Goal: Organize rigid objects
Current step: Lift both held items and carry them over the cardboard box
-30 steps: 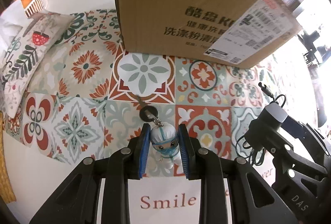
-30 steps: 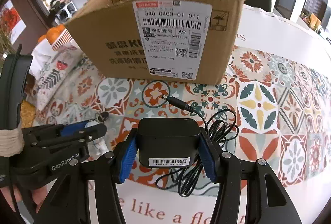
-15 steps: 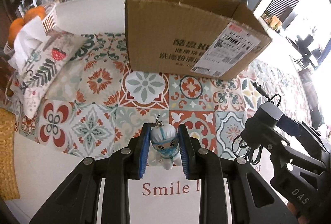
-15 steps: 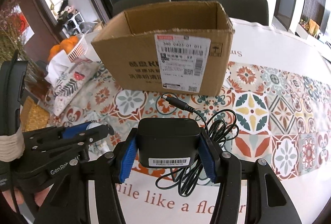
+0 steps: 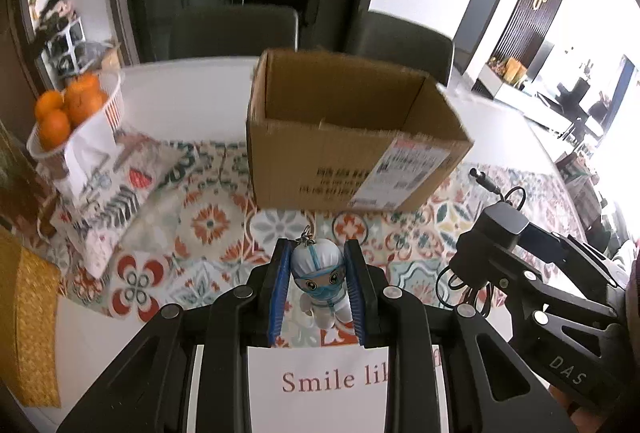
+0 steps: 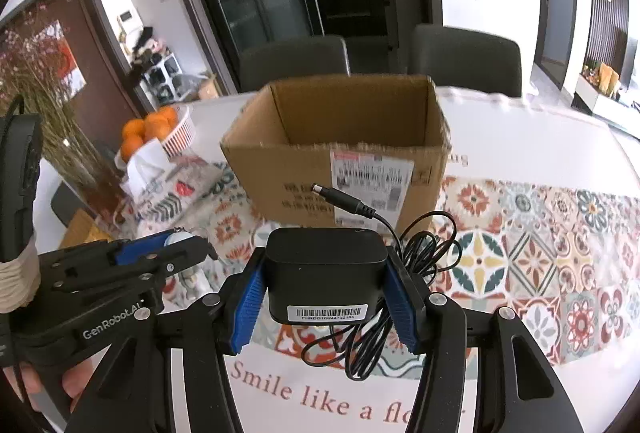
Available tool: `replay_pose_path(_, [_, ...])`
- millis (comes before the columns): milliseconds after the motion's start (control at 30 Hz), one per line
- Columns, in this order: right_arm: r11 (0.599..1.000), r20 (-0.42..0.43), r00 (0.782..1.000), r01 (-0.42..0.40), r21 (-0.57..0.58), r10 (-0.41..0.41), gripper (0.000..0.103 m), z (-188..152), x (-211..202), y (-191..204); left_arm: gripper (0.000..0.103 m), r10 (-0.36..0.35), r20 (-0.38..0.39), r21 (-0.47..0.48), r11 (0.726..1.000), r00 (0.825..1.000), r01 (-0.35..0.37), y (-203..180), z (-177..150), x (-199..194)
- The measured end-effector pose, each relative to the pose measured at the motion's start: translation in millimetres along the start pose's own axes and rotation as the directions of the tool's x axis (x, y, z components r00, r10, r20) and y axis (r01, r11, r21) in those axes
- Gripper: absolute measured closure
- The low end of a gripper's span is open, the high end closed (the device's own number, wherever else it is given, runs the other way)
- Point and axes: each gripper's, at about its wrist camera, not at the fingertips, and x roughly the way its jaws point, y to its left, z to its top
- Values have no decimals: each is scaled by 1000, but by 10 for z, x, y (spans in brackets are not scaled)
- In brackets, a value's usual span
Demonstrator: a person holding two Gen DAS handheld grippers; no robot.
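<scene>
Gripping one figurine (image 5: 319,279) — one adapter (image 6: 326,275)

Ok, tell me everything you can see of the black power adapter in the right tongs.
The black rectangular plastic power adapter is a matte block with rounded edges and a white barcode sticker on its near face. The right tongs clamp its two sides between blue pads, holding it level above the patterned tablecloth. Its thin black cable hangs in loose loops below and to the right, and the barrel plug sticks up towards the open brown cardboard box behind it.

One box (image 5: 328,153), four oranges (image 5: 66,105).
</scene>
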Motion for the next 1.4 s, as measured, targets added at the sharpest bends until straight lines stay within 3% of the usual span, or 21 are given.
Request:
replay_pose_path(700, [999,176,984,-20,-28,25,47,680,-369,51,76,-17,198,87,996,980,0,-129,756,-401])
replay_pose_path(1100, [999,188,981,-39,-35,45,47,1084,-141,25,76,-29,206,85,996,978,11,-78,1184,-201])
replay_pose_path(1400, [998,134,989,-55,-18,57,47,1330,263,-128,76,-13,191,96,995,981,-6,-71,1458,115])
